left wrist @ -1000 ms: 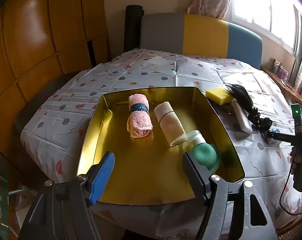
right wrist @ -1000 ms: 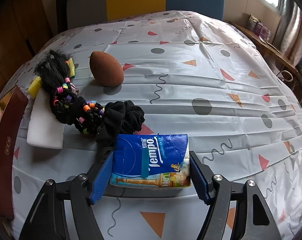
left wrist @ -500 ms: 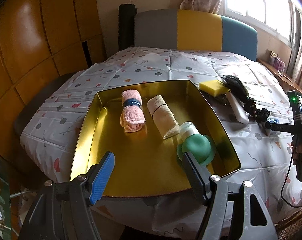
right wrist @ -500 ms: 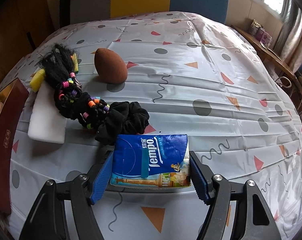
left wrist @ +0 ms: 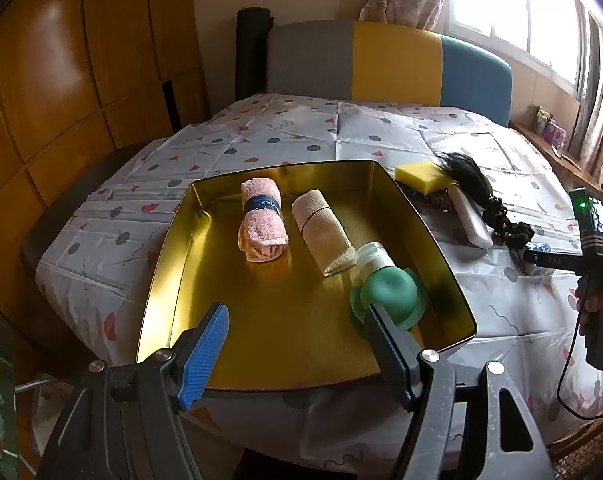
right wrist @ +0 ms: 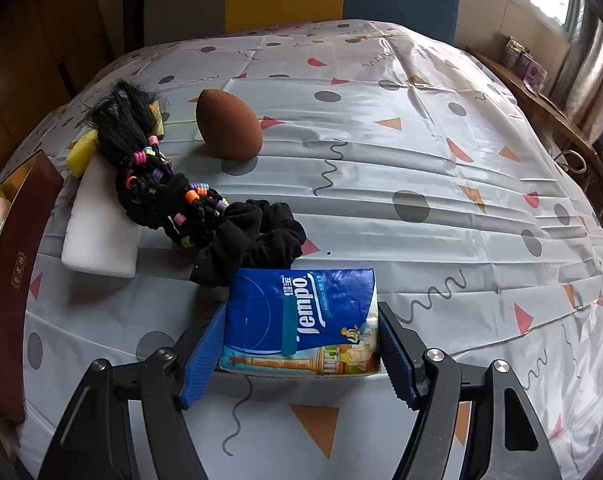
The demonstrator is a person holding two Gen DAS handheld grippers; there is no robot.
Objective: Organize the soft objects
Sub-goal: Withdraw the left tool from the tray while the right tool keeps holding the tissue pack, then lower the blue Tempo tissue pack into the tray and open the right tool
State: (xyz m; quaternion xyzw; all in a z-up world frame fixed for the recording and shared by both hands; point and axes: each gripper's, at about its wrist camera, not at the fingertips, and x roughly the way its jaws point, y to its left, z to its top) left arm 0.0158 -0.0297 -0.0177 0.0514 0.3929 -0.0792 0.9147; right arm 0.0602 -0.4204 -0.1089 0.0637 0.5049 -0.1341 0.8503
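Little is changed from a second ago: the tissue pack (right wrist: 301, 320) is still clamped between the pads of the right claw (right wrist: 301, 346), just clear of the tablecloth (right wrist: 381, 160). The left claw (left wrist: 297, 350) stays spread and empty over the near edge of the gold tray (left wrist: 261, 320), where the pack presumably belongs.

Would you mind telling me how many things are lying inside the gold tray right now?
3: a rolled pink towel at the far left of the gold tray, a beige bandage roll beside it, and a green silicone bottle near the right wall. The nearest corner is partly hidden.
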